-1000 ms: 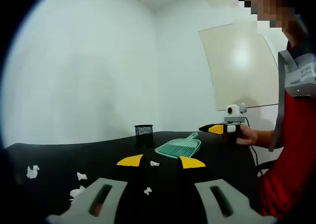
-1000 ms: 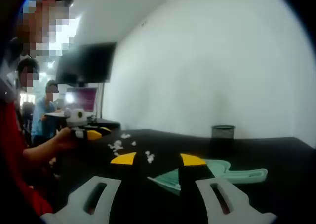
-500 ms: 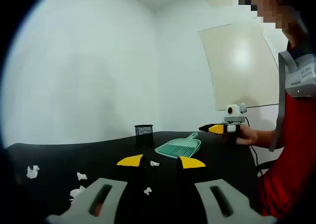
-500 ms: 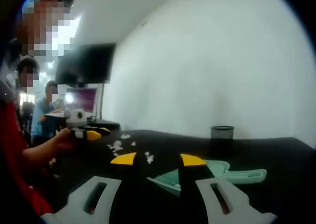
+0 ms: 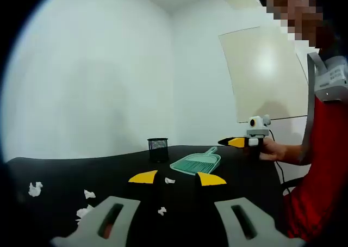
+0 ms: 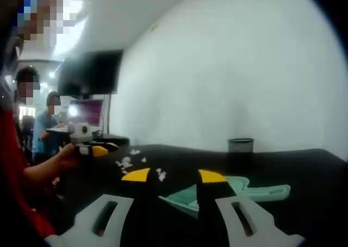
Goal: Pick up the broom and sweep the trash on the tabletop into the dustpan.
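- Left gripper (image 5: 177,177) hangs low over the black table (image 5: 65,173) with its yellow-tipped jaws spread apart and nothing between them; a scrap of white paper (image 5: 170,180) lies on the table just beyond the tips.
- More crumpled paper bits (image 5: 36,189) are scattered toward the left side of that view, well apart from the dustpan.
- The green dustpan (image 5: 197,161) lies flat on the table past the jaw tips, handle pointing away; a black mesh cup (image 5: 158,149) stands beside it to the left.
- Right gripper (image 6: 173,176) is likewise spread wide and holds nothing; the dustpan (image 6: 217,195) lies just beyond its right jaw, the mesh cup (image 6: 241,148) further back.
- In the left gripper view the right gripper (image 5: 239,142) hovers above the table's far edge in a person's hand (image 5: 272,149); I cannot tell where the broom is.
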A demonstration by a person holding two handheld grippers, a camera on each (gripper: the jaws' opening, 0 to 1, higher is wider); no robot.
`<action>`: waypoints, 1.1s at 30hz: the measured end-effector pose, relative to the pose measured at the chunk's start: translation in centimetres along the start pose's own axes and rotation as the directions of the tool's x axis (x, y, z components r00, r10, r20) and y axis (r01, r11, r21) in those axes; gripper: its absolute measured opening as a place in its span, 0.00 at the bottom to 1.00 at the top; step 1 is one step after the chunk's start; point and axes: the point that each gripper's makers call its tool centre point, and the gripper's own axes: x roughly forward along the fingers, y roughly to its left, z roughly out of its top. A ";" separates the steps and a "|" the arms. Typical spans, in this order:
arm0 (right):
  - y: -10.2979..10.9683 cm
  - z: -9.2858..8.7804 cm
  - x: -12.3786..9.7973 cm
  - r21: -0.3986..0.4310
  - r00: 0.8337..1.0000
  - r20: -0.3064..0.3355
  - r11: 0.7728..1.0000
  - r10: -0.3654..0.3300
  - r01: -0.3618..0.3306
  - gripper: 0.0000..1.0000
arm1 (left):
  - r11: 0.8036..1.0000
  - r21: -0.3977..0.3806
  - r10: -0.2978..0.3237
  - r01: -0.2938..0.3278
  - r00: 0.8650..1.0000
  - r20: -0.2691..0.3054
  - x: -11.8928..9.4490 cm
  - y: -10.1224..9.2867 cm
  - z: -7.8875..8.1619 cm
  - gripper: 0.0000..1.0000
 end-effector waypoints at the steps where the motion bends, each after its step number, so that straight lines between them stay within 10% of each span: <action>1: 0.1 0.0 0.0 -0.002 1.000 -0.002 1.000 0.002 -0.002 0.34 | 1.000 0.001 0.002 -0.002 1.000 -0.001 0.0 0.0 0.0 0.24; 24: 0.1 3.3 0.5 -0.015 0.999 0.023 0.999 0.030 -0.030 0.34 | 1.000 0.000 0.002 -0.002 1.000 -0.029 0.1 0.0 -0.5 0.24; 33: -4.3 6.4 0.6 -0.003 0.996 0.022 0.996 -0.088 0.088 0.34 | 1.000 0.001 -0.001 0.001 1.000 -0.014 0.0 -0.2 -0.3 0.24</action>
